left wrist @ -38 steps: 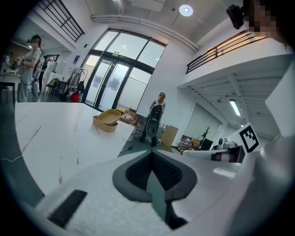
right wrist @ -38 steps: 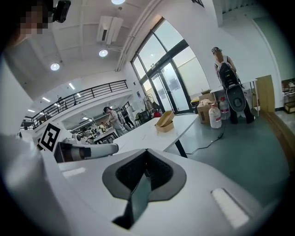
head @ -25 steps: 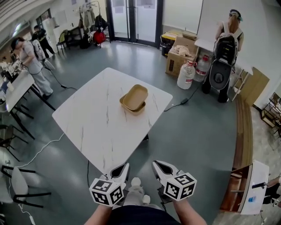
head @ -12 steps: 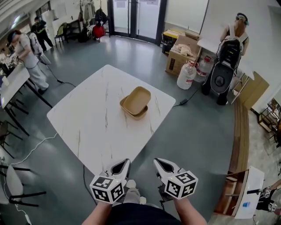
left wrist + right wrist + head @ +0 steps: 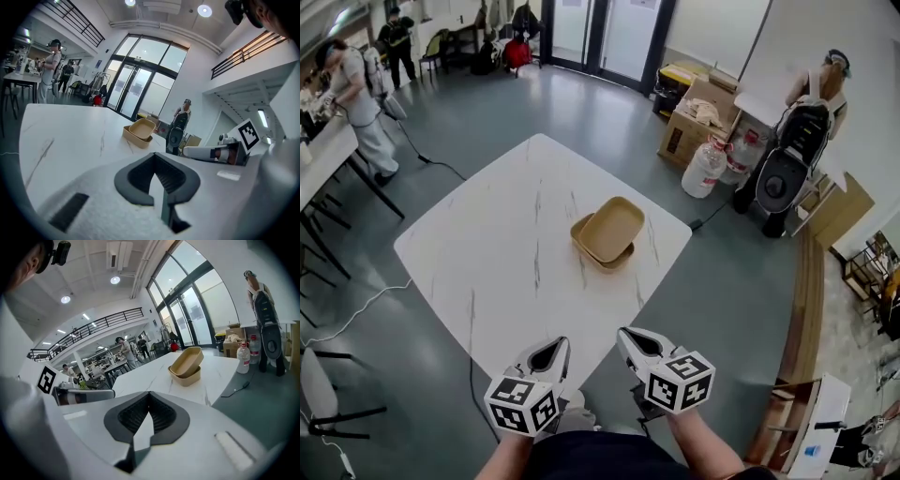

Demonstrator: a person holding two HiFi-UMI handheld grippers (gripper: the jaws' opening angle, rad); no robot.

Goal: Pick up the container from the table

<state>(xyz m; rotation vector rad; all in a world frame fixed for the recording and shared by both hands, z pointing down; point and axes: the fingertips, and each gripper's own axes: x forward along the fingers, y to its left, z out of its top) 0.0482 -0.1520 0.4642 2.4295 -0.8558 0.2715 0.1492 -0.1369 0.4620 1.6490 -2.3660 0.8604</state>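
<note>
Two tan open containers (image 5: 609, 232), one nested askew in the other, rest on the white marble table (image 5: 487, 262) towards its far right corner. They show small in the left gripper view as the containers (image 5: 139, 131) and larger in the right gripper view as the containers (image 5: 187, 364). My left gripper (image 5: 547, 354) and right gripper (image 5: 632, 342) hover side by side at the table's near corner, well short of the containers. Both are shut with nothing between their jaws. Each gripper view shows its own shut gripper (image 5: 154, 157) (image 5: 149, 394) aimed at the containers.
Cardboard boxes (image 5: 694, 122) and water jugs (image 5: 705, 169) stand on the floor beyond the table's right side, next to a person with a backpack (image 5: 811, 122). Another person (image 5: 356, 94) stands by a black-legged table (image 5: 319, 169) at left. A chair (image 5: 319, 384) is lower left.
Both grippers have come forward together to the table's near corner. The containers now sit lower and further right in the head view. Both jaws have stayed shut.
</note>
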